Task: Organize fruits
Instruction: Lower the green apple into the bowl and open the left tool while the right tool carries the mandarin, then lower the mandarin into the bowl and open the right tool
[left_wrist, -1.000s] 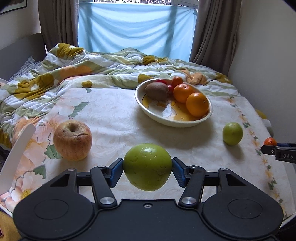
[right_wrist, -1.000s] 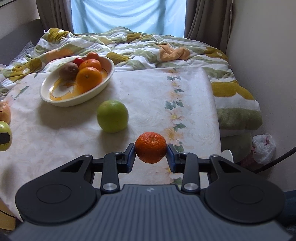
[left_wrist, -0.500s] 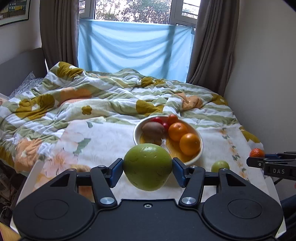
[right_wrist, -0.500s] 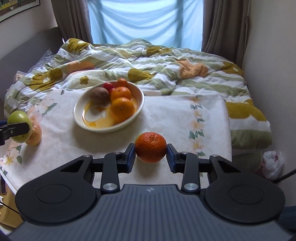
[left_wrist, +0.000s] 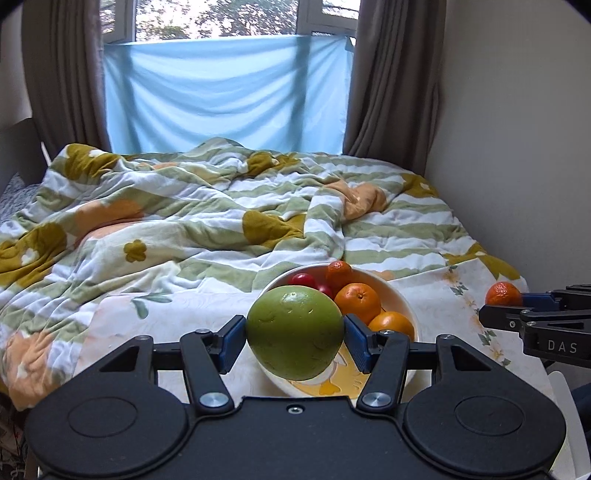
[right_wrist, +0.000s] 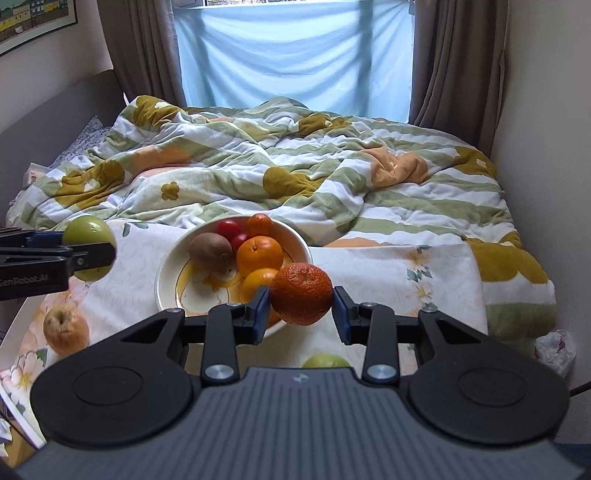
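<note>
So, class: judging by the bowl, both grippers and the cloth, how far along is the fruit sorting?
Done: oranges, kiwi and red fruits sit in the bowl. In hand: left gripper holds a green apple, right gripper a mandarin. Left: a blemished apple and another green fruit.

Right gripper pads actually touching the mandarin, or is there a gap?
Touching. In the right wrist view both blue pads of the right gripper press against the sides of the mandarin, which hangs clear above the tablecloth with no gap at either pad.
</note>
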